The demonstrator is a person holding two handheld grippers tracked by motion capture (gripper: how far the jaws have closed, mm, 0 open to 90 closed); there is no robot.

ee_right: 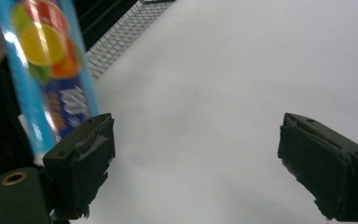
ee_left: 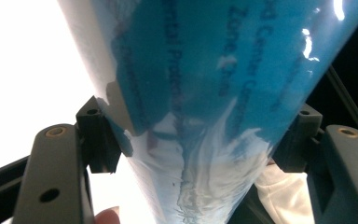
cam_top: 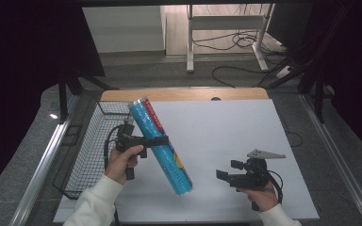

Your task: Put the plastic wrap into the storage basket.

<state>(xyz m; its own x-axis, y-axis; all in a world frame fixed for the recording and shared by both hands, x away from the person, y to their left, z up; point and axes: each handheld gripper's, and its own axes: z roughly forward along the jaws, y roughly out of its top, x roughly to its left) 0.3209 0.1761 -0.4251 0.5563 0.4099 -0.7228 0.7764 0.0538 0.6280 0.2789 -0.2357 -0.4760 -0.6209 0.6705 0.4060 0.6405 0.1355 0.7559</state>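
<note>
High view: your left claw is clamped mid-length on the blue film-wrapped roll, held tilted above the white table, wire basket just beside it. Right claw wide open, empty. Left gripper view: both pads pressing the roll; wrapper looks glossy, likely slippery, tube probably light and stiff. Keep the mid-length hold. Right gripper view: jaws apart, nothing between; roll off left.

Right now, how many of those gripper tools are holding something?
1: the left gripper clamps the blue roll above the table; the right gripper stands open, holding nothing.
</note>
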